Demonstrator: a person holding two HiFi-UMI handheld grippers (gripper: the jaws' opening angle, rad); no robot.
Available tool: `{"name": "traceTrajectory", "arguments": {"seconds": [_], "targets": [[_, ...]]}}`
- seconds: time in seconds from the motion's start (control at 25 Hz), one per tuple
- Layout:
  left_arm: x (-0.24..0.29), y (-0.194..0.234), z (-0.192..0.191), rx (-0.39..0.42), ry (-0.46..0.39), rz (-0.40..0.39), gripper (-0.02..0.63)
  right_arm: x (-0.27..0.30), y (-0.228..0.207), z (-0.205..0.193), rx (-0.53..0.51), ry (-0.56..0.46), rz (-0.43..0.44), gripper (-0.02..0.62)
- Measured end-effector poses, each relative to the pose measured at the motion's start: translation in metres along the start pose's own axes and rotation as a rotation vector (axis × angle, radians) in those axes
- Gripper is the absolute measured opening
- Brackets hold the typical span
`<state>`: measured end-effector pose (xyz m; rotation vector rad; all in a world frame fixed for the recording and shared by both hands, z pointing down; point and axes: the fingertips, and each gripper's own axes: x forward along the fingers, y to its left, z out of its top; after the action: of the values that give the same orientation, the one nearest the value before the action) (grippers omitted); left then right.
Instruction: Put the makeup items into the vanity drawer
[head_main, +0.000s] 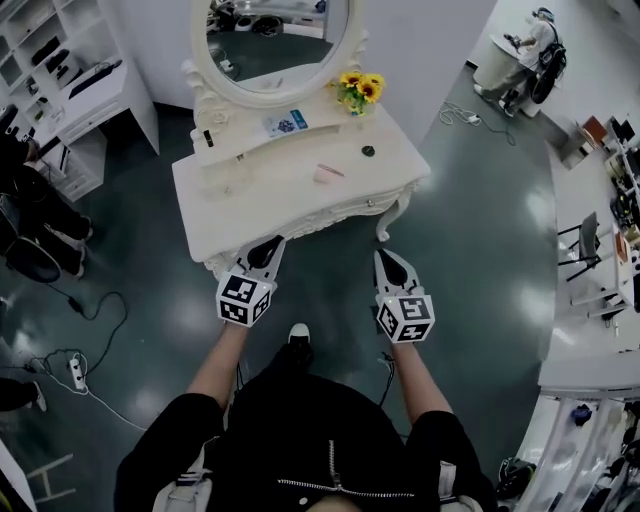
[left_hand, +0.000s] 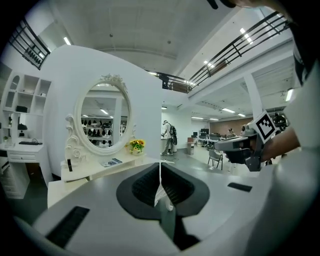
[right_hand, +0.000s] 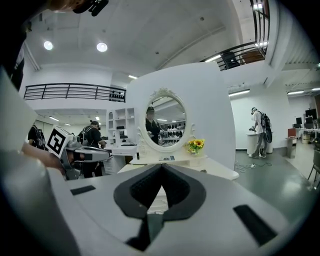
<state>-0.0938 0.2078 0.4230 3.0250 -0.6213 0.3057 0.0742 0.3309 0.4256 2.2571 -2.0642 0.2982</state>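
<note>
The white vanity table with its oval mirror stands just ahead of me. On its top lie a pink makeup item and a small dark round item. A black stick and a blue card rest on the raised shelf. My left gripper hovers at the table's front edge, its jaws shut and empty. To its right, just off the table's front corner, my right gripper is also shut on nothing. The vanity's front looks closed.
Yellow flowers stand at the shelf's right end. White shelving is at the far left, and a power strip with cables lies on the floor. A person stands at the back right; chairs line the right side.
</note>
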Motion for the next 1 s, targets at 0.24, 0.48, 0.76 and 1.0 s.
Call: {"name": "traceTrajectory", "arguments": {"seconds": [0.24,0.48,0.76,1.0], "targets": [[0.057,0.059,0.016,0.015,0.005,0.0,0.026,0.084,-0.023,0.03,-0.023,-0.011,0.014,0.006],[0.088,0.11,0.02,-0.02,0.005,0.052,0.026,0.15,-0.029,0.044,-0.039,-0.012,0.071,0.006],[0.123,0.17,0.023,-0.053,0.002,0.17,0.026,0.243,-0.044,0.053,-0.058,-0.007,0.192,0.006],[0.166,0.225,0.032,-0.085,0.0,0.325,0.026,0.34,-0.066,0.071,-0.075,-0.01,0.327,0.006]]}}
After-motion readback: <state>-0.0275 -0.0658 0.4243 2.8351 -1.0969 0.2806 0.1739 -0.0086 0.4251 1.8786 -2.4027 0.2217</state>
